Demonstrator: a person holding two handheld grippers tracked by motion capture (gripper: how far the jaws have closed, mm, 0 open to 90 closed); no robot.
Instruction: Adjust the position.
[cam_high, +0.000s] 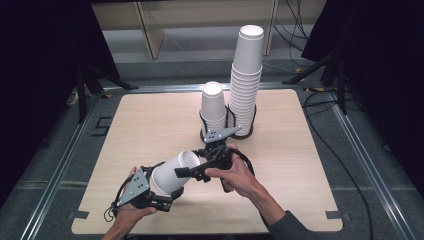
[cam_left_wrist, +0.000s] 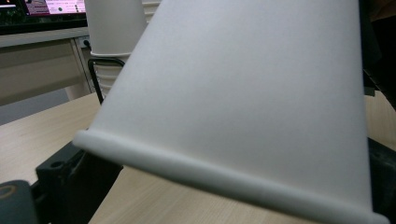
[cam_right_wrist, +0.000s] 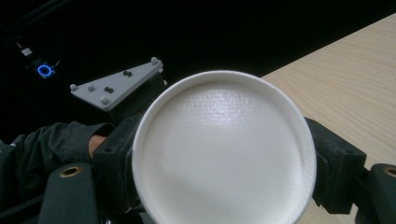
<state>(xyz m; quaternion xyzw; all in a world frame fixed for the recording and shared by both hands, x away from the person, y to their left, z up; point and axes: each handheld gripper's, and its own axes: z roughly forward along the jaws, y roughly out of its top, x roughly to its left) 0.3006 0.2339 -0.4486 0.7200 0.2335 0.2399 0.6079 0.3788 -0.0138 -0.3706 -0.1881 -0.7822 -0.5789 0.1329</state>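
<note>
A white paper cup hangs tilted above the table's front part, held between both grippers. My left gripper is at the cup's wide mouth end. In the left gripper view the rolled rim of the cup crosses the bottom, and the black jaws of that gripper stand against it on either side. My right gripper is shut on the narrow base end. In the right gripper view the cup's round base faces the camera, pinched between the jaws of the right gripper. Behind it is the left gripper's grey plate.
A tall stack of white cups and a short stack stand in a black wire holder at the middle back of the wooden table. Cables trail on the floor at the right. The short stack rises just beyond the held cup.
</note>
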